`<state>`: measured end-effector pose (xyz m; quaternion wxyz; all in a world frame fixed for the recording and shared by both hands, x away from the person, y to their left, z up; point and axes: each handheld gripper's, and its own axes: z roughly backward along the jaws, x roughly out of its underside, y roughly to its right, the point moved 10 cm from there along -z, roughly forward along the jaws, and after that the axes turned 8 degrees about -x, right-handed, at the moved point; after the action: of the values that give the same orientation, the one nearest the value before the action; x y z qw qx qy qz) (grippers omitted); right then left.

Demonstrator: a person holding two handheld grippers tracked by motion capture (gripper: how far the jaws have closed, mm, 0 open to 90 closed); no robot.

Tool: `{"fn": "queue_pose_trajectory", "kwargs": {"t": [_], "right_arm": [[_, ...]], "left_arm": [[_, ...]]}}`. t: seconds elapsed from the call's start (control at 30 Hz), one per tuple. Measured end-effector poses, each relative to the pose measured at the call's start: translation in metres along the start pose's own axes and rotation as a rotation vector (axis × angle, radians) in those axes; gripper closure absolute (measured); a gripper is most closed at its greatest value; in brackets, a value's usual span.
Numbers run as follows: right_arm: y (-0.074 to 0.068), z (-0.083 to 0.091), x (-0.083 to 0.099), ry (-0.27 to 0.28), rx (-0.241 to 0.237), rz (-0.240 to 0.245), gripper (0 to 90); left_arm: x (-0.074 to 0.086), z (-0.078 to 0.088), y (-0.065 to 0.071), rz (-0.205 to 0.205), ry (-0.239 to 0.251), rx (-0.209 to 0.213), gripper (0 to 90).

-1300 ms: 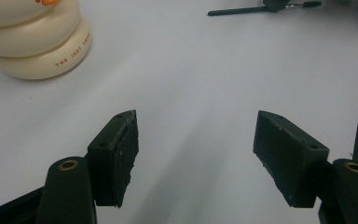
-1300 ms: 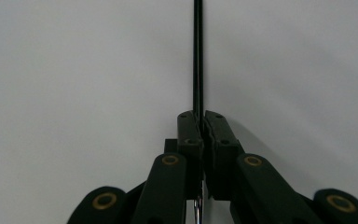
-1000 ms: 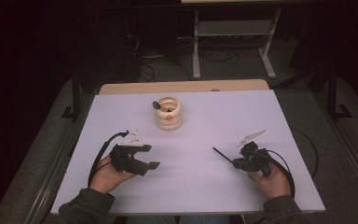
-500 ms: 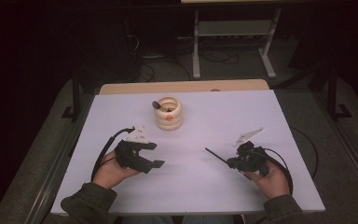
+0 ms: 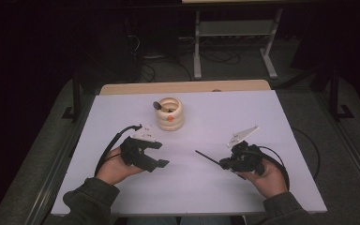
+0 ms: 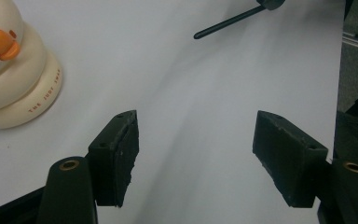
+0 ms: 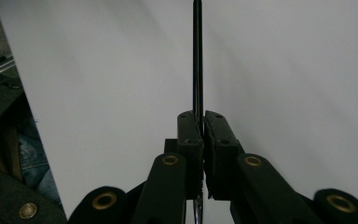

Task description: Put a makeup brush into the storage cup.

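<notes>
A cream, ring-stacked holder (image 5: pixel 169 115) with an orange duck beak stands at the table's far middle, and a dark utensil (image 5: pixel 158 106) leans in its top. My left gripper (image 5: pixel 163 154) hovers front left of it, jaws wide apart and nothing between them. In the left gripper view (image 6: pixel 196 126) the holder (image 6: pixel 9 70) lies at upper left. My right gripper (image 5: pixel 225 163) is shut on a thin black rod (image 5: pixel 208 157) that points left toward the table's middle. In the right gripper view (image 7: pixel 203 116) the rod (image 7: pixel 197 56) runs straight out from the pads. Its tip (image 6: pixel 223 23) crosses the left gripper view at the top.
The white tabletop (image 5: pixel 262 117) ends at a wooden strip (image 5: pixel 183 87) at the back. Dark floor, cables and a metal stand (image 5: pixel 234 42) lie beyond it. A person's sleeves come in from the bottom edge.
My right gripper has shifted left and a little up, carrying the black rod toward the table's middle. The left gripper has barely moved.
</notes>
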<state>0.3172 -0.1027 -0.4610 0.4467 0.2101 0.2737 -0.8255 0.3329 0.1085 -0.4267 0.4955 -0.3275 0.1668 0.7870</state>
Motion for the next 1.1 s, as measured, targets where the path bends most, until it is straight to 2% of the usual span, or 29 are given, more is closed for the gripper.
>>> {"fn": "queue_pose_trajectory", "kwargs": {"t": [0.3,0.37,0.47,0.5,0.6,0.9,1.1], "right_arm": [[-0.015,0.000,-0.017,-0.004,-0.050,0.057,85.0],[-0.017,-0.001,-0.019,-0.011,-0.052,0.081,84.9],[-0.021,-0.004,-0.021,-0.024,-0.065,0.116,84.9],[-0.024,-0.005,-0.023,-0.024,-0.077,0.117,85.0],[-0.026,-0.007,-0.026,-0.032,-0.083,0.158,84.9],[-0.038,-0.010,-0.036,-0.046,-0.118,0.214,85.0],[-0.044,-0.014,-0.040,-0.067,-0.153,0.225,84.9]], "left_arm": [[-0.007,0.000,0.004,-0.053,-0.006,0.005,34.2],[-0.009,0.001,0.006,-0.061,-0.009,0.011,34.9],[-0.012,0.001,0.009,-0.097,-0.020,0.016,36.7],[-0.013,0.000,0.011,-0.088,-0.015,0.023,37.2],[-0.016,0.000,0.013,-0.106,-0.021,0.033,39.1],[-0.019,-0.003,0.021,-0.151,-0.042,0.072,46.1],[-0.017,-0.006,0.026,-0.178,-0.070,0.106,49.2]]}}
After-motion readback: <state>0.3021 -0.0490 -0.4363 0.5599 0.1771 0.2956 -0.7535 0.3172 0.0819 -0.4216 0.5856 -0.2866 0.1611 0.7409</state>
